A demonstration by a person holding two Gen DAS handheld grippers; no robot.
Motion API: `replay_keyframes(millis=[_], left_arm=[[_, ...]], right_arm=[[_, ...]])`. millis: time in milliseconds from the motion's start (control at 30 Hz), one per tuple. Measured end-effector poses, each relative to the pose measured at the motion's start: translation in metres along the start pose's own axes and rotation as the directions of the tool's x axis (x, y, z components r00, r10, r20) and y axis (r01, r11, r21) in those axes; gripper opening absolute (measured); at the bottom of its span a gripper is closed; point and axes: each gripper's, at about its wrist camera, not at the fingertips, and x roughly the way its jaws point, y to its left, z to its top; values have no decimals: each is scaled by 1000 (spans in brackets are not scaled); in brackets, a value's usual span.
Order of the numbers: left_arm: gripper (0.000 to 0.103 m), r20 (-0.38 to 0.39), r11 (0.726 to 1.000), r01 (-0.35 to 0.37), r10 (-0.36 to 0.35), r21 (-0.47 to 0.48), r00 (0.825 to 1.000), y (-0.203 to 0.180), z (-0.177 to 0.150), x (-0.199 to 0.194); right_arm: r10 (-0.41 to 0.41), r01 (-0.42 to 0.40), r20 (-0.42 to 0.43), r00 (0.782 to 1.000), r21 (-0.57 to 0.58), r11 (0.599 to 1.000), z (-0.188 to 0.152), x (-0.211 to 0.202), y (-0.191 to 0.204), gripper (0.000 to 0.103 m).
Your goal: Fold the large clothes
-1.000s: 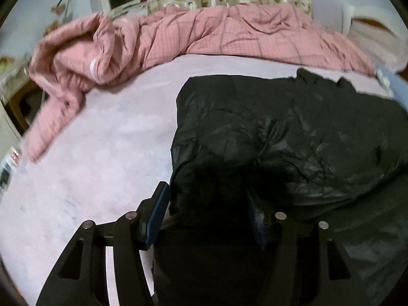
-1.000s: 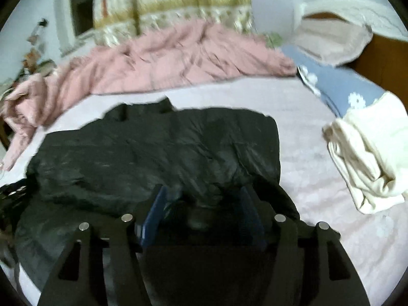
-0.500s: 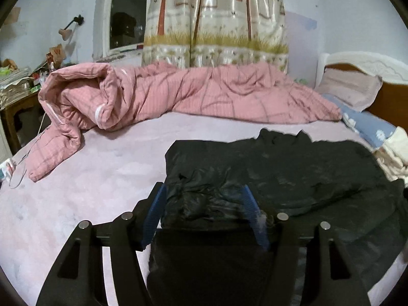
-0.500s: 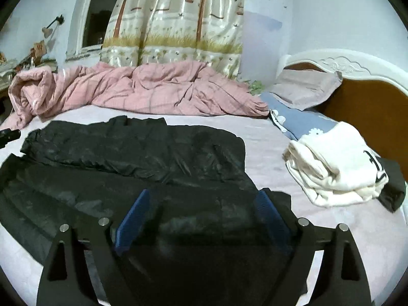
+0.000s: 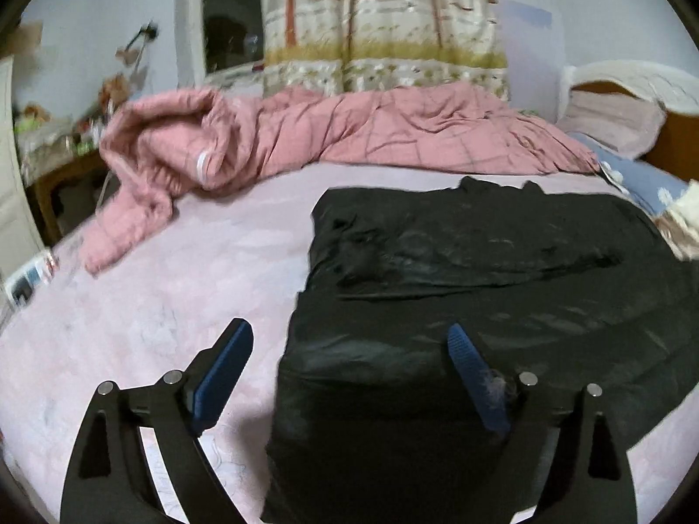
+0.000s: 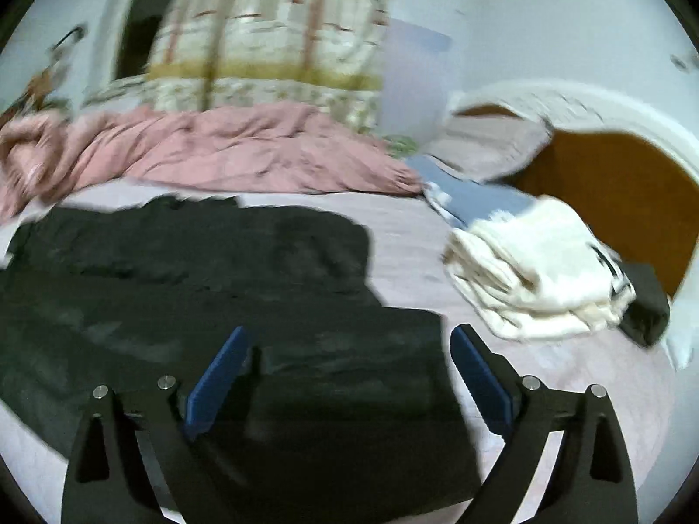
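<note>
Blue pads on my left tongs (image 5: 345,349) stand wide apart and are widening at this moment, pinching nothing; the dark jacket (image 5: 480,305) lies below them, its near left corner passing between the pads without either pad pressing it. My right tongs (image 6: 345,349) are likewise spread and opening, with the jacket's near right corner under the gap and no grip on it.

From the left tongs outward, I see the jacket's left edge running up the bed as a fairly straight line, with a folded upper layer set back from the lower one. Left of that edge the pale pink bed sheet (image 5: 153,297) gives me a broad bare stretch out to the bed's side. Beyond the jacket's far edge, a strip of sheet separates it from the pink checked quilt (image 5: 349,131), which is heaped along the far side of the bed and trails down at the left.

From the right tongs outward, the jacket's right edge steps in twice, wider near me and narrower farther off. Bare sheet lies to its right, then a folded cream garment (image 6: 537,270), well apart from the jacket, with a small dark item (image 6: 646,310) touching its right side. Behind them I see a blue pillow (image 6: 476,201) and the brown headboard (image 6: 620,187). The right view is blurred, so finer creases are unclear.
</note>
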Motion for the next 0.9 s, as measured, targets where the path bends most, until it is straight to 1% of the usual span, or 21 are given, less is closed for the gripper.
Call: replay_keyframes(millis=[67, 100, 133, 167, 200, 233, 267, 300, 333, 367, 400, 433, 467, 500, 533, 600, 700, 767, 800, 833, 900], left_arm=[[90, -27, 997, 32, -34, -68, 999, 15, 3, 11], [90, -49, 991, 71, -77, -112, 996, 22, 4, 17], [87, -70, 978, 123, -136, -166, 988, 30, 6, 25], [81, -80, 962, 163, -185, -219, 980, 36, 8, 31], [78, -87, 947, 188, -217, -259, 972, 41, 7, 37], [71, -92, 937, 204, -239, -282, 967, 42, 6, 40], [55, -103, 931, 220, -259, -293, 960, 42, 5, 44], [45, -116, 929, 238, -279, -284, 953, 38, 4, 45], [31, -134, 929, 262, -303, -260, 943, 31, 2, 47], [22, -143, 933, 275, -313, -233, 939, 25, 0, 47], [16, -144, 938, 278, -311, -208, 939, 19, -1, 45], [10, -137, 946, 274, -299, -175, 944, 13, -3, 41], [8, -125, 952, 265, -285, -150, 951, 10, -4, 35], [7, -100, 960, 251, -264, -126, 959, 8, -4, 28], [6, -71, 963, 246, -254, -111, 965, 8, -4, 20], [6, -7, 963, 252, -254, -95, 967, 11, 0, 4], [6, 119, 961, 270, -262, -59, 958, 14, 4, -31], [6, 206, 962, 270, -259, -27, 943, 16, 6, -51], [6, 232, 962, 272, -261, -18, 937, 17, 9, -56], [6, 234, 961, 276, -265, -19, 936, 18, 10, -57], [7, 186, 966, 257, -246, -38, 951, 19, 12, -43]], right_arm=[[-15, 16, -12, 1000, 76, 997, 5, 12, -24, 96], [-28, 31, -32, 999, 103, 994, 7, 20, -34, 96], [-40, 47, -57, 998, 124, 991, 7, 29, -43, 96], [-38, 51, -90, 995, 151, 987, 7, 38, -52, 96], [-17, 38, -120, 993, 175, 984, 5, 46, -57, 96], [35, 0, -164, 986, 209, 978, 2, 56, -63, 95], [92, -45, -199, 976, 227, 973, -2, 63, -65, 92], [141, -87, -230, 963, 228, 970, -5, 68, -63, 76], [163, -109, -251, 954, 218, 970, -7, 72, -61, 56], [179, -128, -259, 949, 202, 971, -9, 73, -57, 49], [180, -136, -257, 949, 180, 974, -9, 73, -53, 33], [176, -138, -249, 952, 164, 977, -9, 71, -50, 21], [179, -144, -235, 956, 158, 977, -9, 69, -49, 17], [173, -140, -215, 961, 160, 977, -8, 65, -49, 14], [166, -135, -189, 968, 165, 977, -7, 60, -49, 11], [158, -138, -109, 981, 173, 975, -4, 44, -52, 10], [157, -158, 18, 987, 163, 974, 4, 14, -53, 10], [139, -147, 62, 988, 157, 976, 8, 2, -52, 10], [124, -134, 75, 990, 153, 979, 9, -2, -50, 10], [120, -130, 75, 990, 150, 980, 10, -2, -49, 10], [108, -113, 45, 993, 136, 984, 11, 6, -46, 10]])
